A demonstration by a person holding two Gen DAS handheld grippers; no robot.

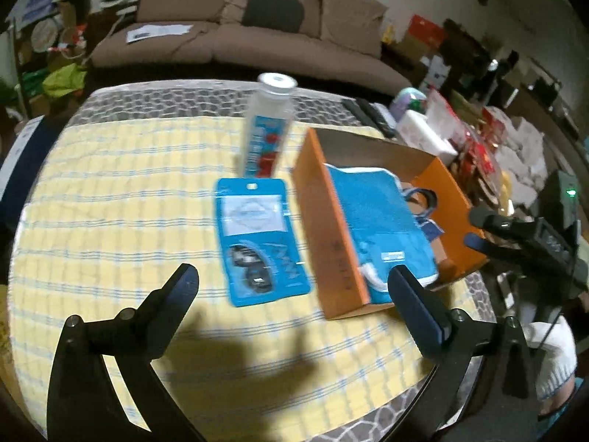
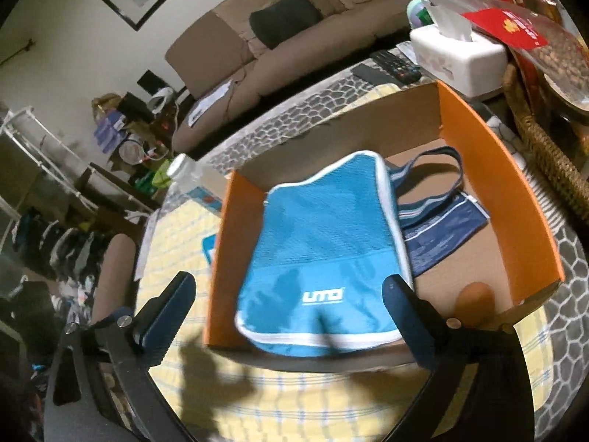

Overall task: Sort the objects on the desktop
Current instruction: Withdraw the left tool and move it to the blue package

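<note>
An orange cardboard box [image 1: 324, 228] stands on the yellow checked tablecloth [image 1: 110, 221]. A blue pouch [image 1: 383, 221] with a strap lies inside it, its near end over the box's front edge [image 2: 316, 258]. A blue flat packet [image 1: 259, 239] lies on the cloth left of the box. A plastic bottle [image 1: 267, 129] with a blue and red label stands behind the packet. My left gripper [image 1: 294, 283] is open above the cloth, near the packet. My right gripper [image 2: 291, 294] is open just in front of the box [image 2: 515, 191], its fingers either side of the pouch's near end.
A white tissue box [image 2: 456, 55], remote controls [image 2: 394, 66] and a wicker basket [image 2: 545, 147] sit behind and right of the box. A brown sofa [image 1: 257, 25] stands beyond the table. The right gripper shows at the right edge of the left wrist view [image 1: 522, 235].
</note>
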